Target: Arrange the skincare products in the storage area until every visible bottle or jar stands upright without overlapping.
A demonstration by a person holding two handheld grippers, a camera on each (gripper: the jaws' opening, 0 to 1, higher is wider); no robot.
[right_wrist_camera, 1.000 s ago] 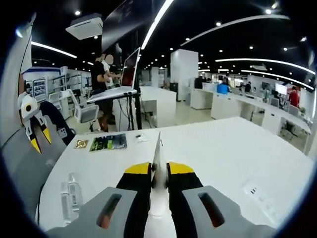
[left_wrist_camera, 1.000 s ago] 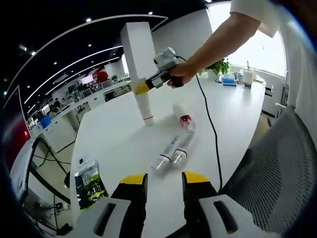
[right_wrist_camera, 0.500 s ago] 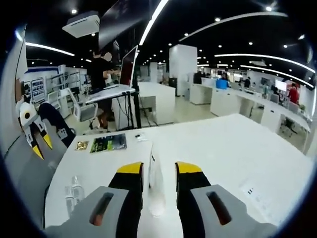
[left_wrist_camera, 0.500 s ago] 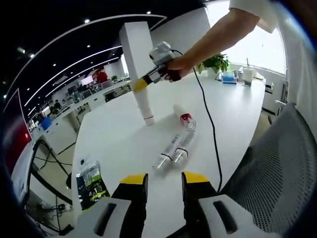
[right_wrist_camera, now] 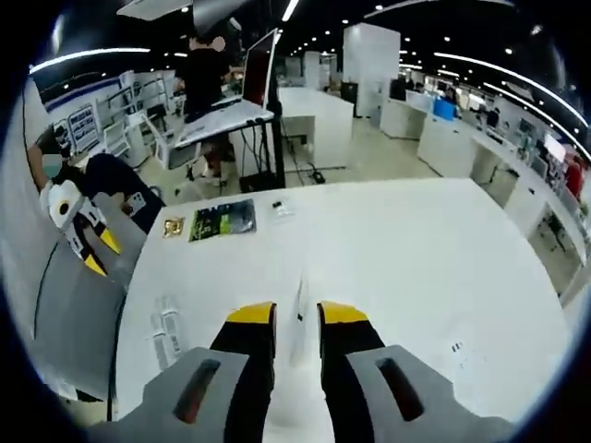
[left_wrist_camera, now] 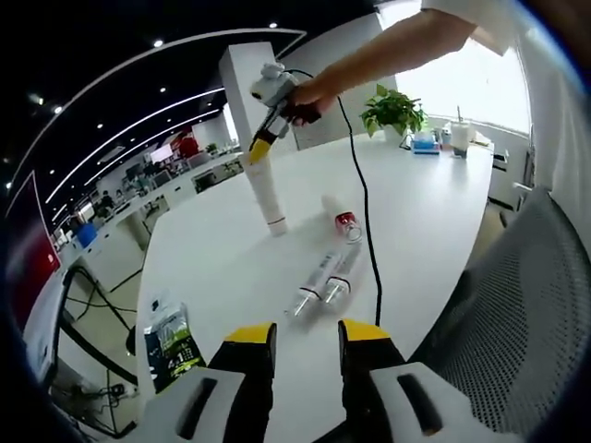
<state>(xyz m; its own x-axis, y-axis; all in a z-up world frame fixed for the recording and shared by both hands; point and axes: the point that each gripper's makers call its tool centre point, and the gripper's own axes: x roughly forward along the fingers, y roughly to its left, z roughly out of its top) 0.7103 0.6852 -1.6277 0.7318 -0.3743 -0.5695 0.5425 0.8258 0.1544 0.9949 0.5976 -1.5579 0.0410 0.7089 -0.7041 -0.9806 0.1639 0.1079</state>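
Observation:
A white tube (left_wrist_camera: 269, 196) stands upright on its cap on the white table (left_wrist_camera: 425, 212). My right gripper (left_wrist_camera: 258, 149), held by a person's hand, hovers just above the tube's top end with its jaws open. From the right gripper view the tube's flat end (right_wrist_camera: 301, 297) shows down between the jaws of my right gripper (right_wrist_camera: 296, 316), untouched. A red-capped product (left_wrist_camera: 343, 220) lies on its side near the tube. Two clear bottles (left_wrist_camera: 319, 281) lie side by side, nearer my left gripper (left_wrist_camera: 296, 336), which stands open and empty at the table's edge.
A green packet (left_wrist_camera: 171, 338) lies at the left table edge, with a small gold packet (right_wrist_camera: 173, 226) beside it. A black cable (left_wrist_camera: 367, 231) trails across the table. A mesh chair (left_wrist_camera: 517, 314) stands to the right. Beyond the table stands a laptop stand (right_wrist_camera: 231, 111).
My right gripper let go of the white tube and rose above it. The tube stays standing. My left gripper has not moved.

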